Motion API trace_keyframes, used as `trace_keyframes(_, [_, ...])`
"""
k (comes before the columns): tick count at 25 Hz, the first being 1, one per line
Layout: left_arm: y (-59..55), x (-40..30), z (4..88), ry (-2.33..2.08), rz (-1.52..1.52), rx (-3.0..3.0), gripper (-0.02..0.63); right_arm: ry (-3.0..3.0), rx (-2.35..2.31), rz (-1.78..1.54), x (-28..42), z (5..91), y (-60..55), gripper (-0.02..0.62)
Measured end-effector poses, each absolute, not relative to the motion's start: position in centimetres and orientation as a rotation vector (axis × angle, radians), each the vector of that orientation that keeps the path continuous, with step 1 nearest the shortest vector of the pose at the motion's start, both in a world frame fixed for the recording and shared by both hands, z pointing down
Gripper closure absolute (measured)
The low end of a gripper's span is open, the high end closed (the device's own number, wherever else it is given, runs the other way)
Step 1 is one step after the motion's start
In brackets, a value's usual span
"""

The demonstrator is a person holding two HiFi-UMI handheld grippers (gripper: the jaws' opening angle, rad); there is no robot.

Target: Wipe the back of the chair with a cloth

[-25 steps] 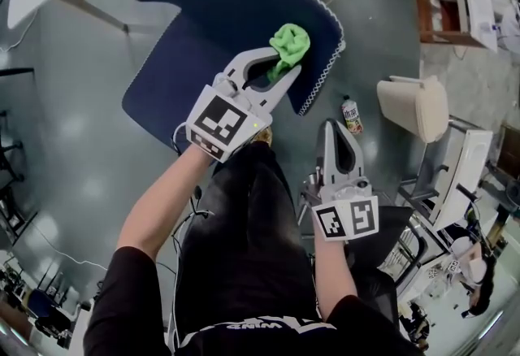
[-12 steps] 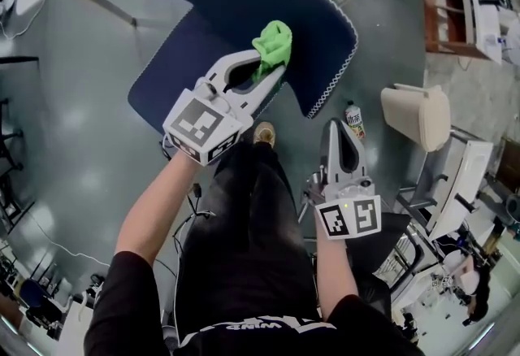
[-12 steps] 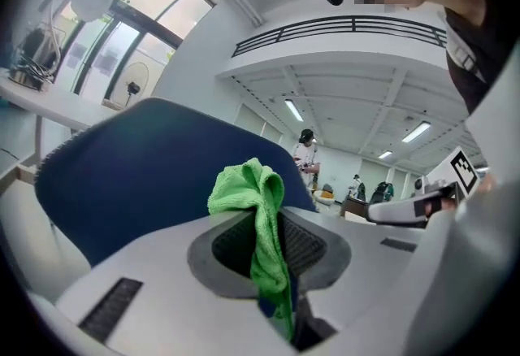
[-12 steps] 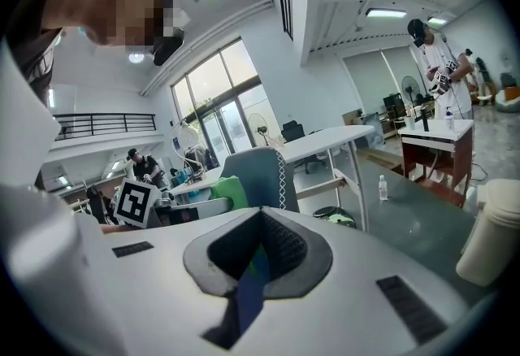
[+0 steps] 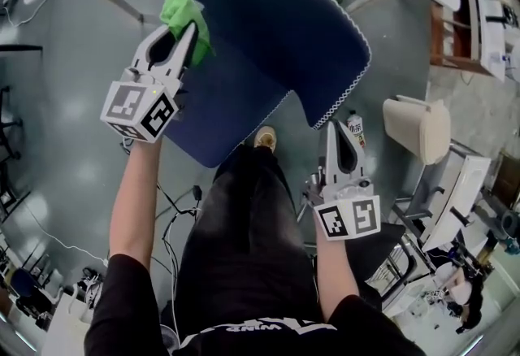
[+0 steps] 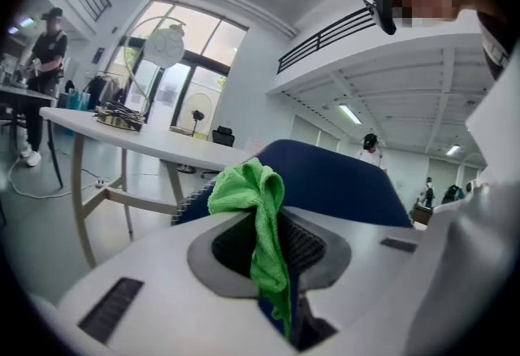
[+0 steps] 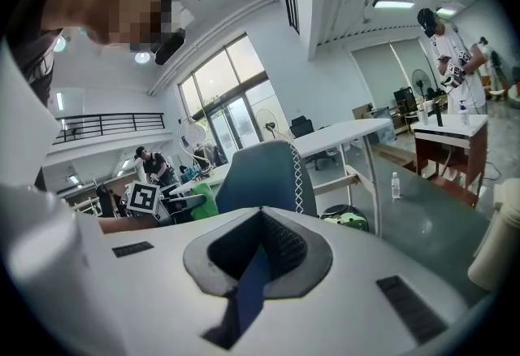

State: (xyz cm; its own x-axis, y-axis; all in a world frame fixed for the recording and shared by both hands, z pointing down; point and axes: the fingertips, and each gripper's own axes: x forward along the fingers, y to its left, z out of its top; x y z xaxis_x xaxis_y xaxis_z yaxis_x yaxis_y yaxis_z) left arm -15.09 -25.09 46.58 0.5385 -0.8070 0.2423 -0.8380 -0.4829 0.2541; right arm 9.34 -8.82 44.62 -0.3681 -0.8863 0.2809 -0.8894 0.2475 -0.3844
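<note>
My left tool point(image 5: 180, 41) is clenched on the green cloth point(image 5: 184, 9), prob touching the chair back point(image 5: 276, 29) at its upper-left edge. Wipe looks mid-way, most of the back still to cover. Right tool point(image 5: 337, 133) is closed, empty, hanging low

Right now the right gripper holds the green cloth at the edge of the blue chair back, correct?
Not quite. It is the left gripper, not the right, that holds the green cloth at the edge of the blue chair back. The left gripper view shows the cloth pinched between its jaws. The right gripper is shut on nothing.
</note>
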Motion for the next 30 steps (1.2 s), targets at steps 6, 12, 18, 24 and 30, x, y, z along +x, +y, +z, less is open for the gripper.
trace_keyframes(6, [-27.5, -21.6, 47.3, -1.571, 0.107, 2.304, 0.546, -2.490, 1.732, 0.778, 8.6, 44.9, -9.8, 0.598])
trace_keyframes(12, [-29.5, -21.6, 48.9, -1.606, 0.199, 2.316, 0.546, -2.491, 1.707, 0.788, 8.3, 45.5, -10.6, 0.598])
trace_keyframes(18, [-31.2, -19.9, 50.6, -1.584, 0.275, 2.356, 0.546, -2.479, 1.714, 0.796, 8.4, 45.6, -10.9, 0.598])
trace_keyframes(24, [-31.4, -17.5, 51.9, -1.521, 0.305, 2.392, 0.546, -2.452, 1.739, 0.808, 9.0, 46.2, -10.7, 0.598])
trace_keyframes(30, [-30.1, -12.5, 52.9, -1.362, 0.329, 2.472, 0.546, -2.441, 1.759, 0.812, 9.0, 46.3, -10.8, 0.598])
